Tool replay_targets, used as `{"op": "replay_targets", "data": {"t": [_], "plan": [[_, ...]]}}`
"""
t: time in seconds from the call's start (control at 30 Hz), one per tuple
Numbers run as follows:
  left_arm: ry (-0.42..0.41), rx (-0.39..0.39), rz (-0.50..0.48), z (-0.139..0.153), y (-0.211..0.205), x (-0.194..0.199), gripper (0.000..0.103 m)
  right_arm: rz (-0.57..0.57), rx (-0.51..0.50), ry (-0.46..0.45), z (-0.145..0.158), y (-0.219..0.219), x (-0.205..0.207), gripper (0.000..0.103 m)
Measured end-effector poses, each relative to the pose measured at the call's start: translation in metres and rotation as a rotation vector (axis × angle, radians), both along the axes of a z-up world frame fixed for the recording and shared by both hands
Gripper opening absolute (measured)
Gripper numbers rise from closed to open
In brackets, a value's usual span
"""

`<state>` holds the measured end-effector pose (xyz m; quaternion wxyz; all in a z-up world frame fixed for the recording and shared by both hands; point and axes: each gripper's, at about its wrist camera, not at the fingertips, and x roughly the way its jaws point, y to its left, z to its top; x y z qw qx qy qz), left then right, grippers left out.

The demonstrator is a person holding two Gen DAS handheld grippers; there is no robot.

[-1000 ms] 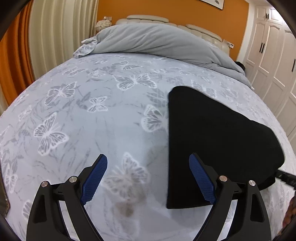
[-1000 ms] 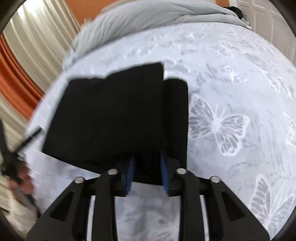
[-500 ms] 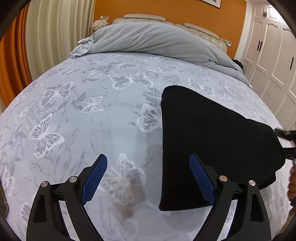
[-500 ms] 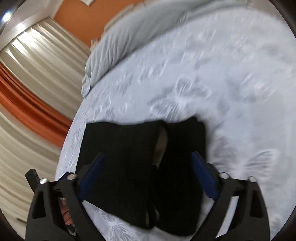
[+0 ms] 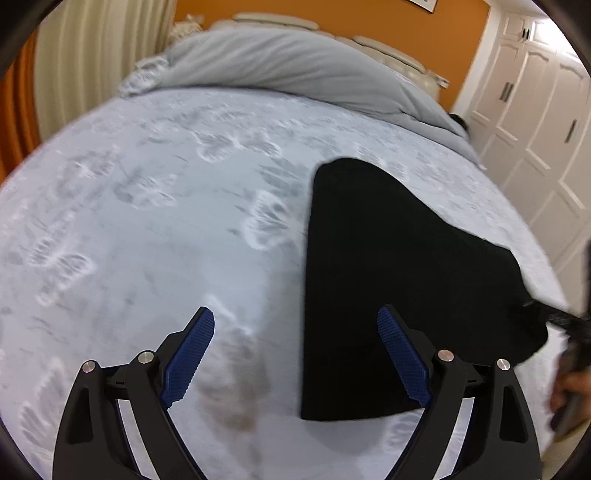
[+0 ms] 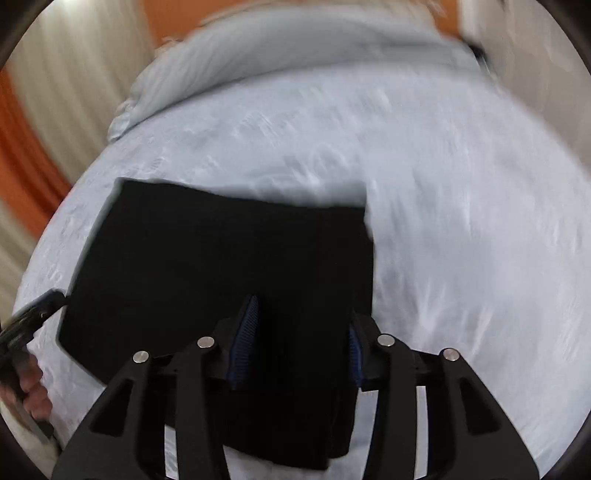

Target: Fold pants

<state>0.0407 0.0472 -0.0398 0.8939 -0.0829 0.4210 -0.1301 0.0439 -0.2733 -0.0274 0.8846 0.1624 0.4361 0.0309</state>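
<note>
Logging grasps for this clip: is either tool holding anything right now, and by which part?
Left tool is open and empty. Right tool straddles the pants' near edge, partly closed; an actual grip cannot be told.

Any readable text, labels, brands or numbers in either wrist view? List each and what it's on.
None legible.
Black folded pants: no tag or label showing.
Butterfly-print bedsheet: pattern only, no words.
Framed picture on the orange wall: cut off at the frame edge, nothing readable.
Both grippers, left gripper and right gripper: no markings visible.

A bed with a pale butterfly-print sheet carries folded black fabric pants at three o'clock, a rumpled grey duvet at twelve.
</note>
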Motion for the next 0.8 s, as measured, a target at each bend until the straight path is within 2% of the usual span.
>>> {"op": "replay_targets", "data": {"t": [0.03,0.07,0.1,0.13,0.27,0.3,0.33,0.37,0.4,0.43,0.47,0.5,0.53,0.57,0.63,0.7,0.73,0.77,0.8], "plan": [[0.009,-0.031,-0.017,0.0,-0.001,0.0,0.087,-0.009,0.021,-0.031,0.008,-0.003,-0.005,0.052],[0.017,-0.076,-0.038,0.001,-0.003,0.002,0.088,-0.033,0.052,-0.09,0.019,-0.009,-0.017,0.081],[0.032,-0.113,-0.056,0.0,-0.005,0.005,0.092,-0.048,0.064,-0.122,0.021,-0.011,-0.023,0.095],[0.06,-0.15,-0.072,-0.004,-0.008,0.011,0.092,-0.049,0.07,-0.125,0.019,-0.011,-0.026,0.098],[0.192,-0.228,-0.051,-0.035,-0.018,0.032,0.093,-0.06,0.087,0.065,-0.014,-0.01,-0.006,0.098],[0.208,-0.25,-0.039,-0.042,-0.017,0.035,0.093,-0.051,0.123,0.091,-0.023,-0.009,-0.003,0.098],[0.198,-0.258,-0.031,-0.044,-0.017,0.035,0.093,-0.035,0.208,0.117,-0.038,-0.008,0.003,0.097],[0.179,-0.248,-0.039,-0.042,-0.021,0.034,0.09,-0.035,0.254,0.117,-0.045,-0.006,0.006,0.084],[0.174,-0.239,-0.06,-0.04,-0.025,0.035,0.071,-0.025,0.234,0.097,-0.041,-0.001,0.007,0.078],[0.172,-0.243,-0.083,-0.038,-0.029,0.035,0.064,0.001,0.23,0.077,-0.032,0.004,0.006,0.054],[0.164,-0.232,-0.076,-0.034,-0.031,0.033,0.052,0.004,0.252,0.04,-0.018,0.005,-0.002,0.041],[0.15,-0.237,-0.071,-0.025,-0.03,0.03,0.035,0.008,0.276,0.007,-0.007,0.004,-0.009,0.039],[0.138,-0.242,-0.077,-0.017,-0.028,0.027,0.031,0.023,0.303,-0.041,0.011,0.005,-0.022,0.037],[0.128,-0.263,-0.091,-0.001,-0.022,0.02,0.022,0.049,0.305,-0.081,0.029,0.01,-0.037,0.037],[0.089,-0.282,-0.117,0.029,-0.003,-0.007,0.017,0.084,0.269,-0.117,0.049,0.019,-0.069,0.037],[0.074,-0.28,-0.112,0.042,0.016,-0.036,0.017,0.106,0.278,-0.085,0.045,0.023,-0.097,0.038],[0.076,-0.271,-0.102,0.042,0.023,-0.046,0.017,0.109,0.276,-0.044,0.033,0.024,-0.107,0.045],[0.074,-0.215,-0.069,0.038,0.029,-0.059,0.017,0.103,0.234,0.031,0.012,0.026,-0.114,0.057],[0.052,-0.079,-0.011,0.03,0.029,-0.071,0.017,0.081,0.187,0.091,-0.005,0.026,-0.116,0.064]]}}
